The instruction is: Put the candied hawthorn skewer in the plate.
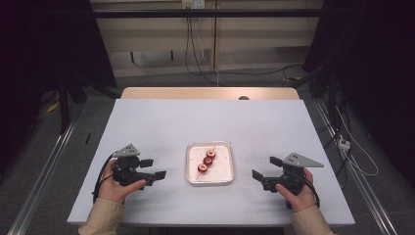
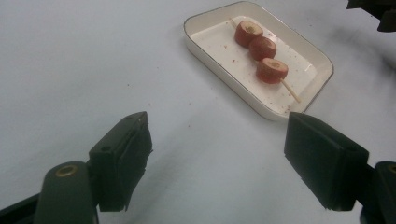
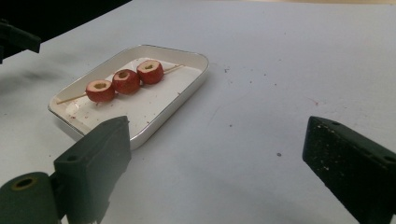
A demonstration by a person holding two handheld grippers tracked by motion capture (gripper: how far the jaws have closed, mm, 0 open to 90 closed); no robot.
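A white rectangular tray [image 1: 226,169] [image 2: 224,70] [image 3: 187,84] lies at the middle of the white table. In it rests a thin wooden skewer [image 1: 208,161] [image 2: 261,48] [image 3: 125,80] threaded with three red hollowed fruit pieces. My left gripper [image 1: 152,169] [image 2: 217,161] rests left of the tray, jaws apart with nothing between them. My right gripper [image 1: 264,167] [image 3: 215,172] sits right of the tray, jaws wide apart and empty. Both point toward the tray and neither touches it.
The table [image 1: 161,122] is covered in a white sheet with small red crumbs near the tray. Its wooden far edge [image 1: 210,93] shows behind. Cables [image 1: 195,54] hang at the back wall and a metal rail [image 1: 44,161] runs along the floor at left.
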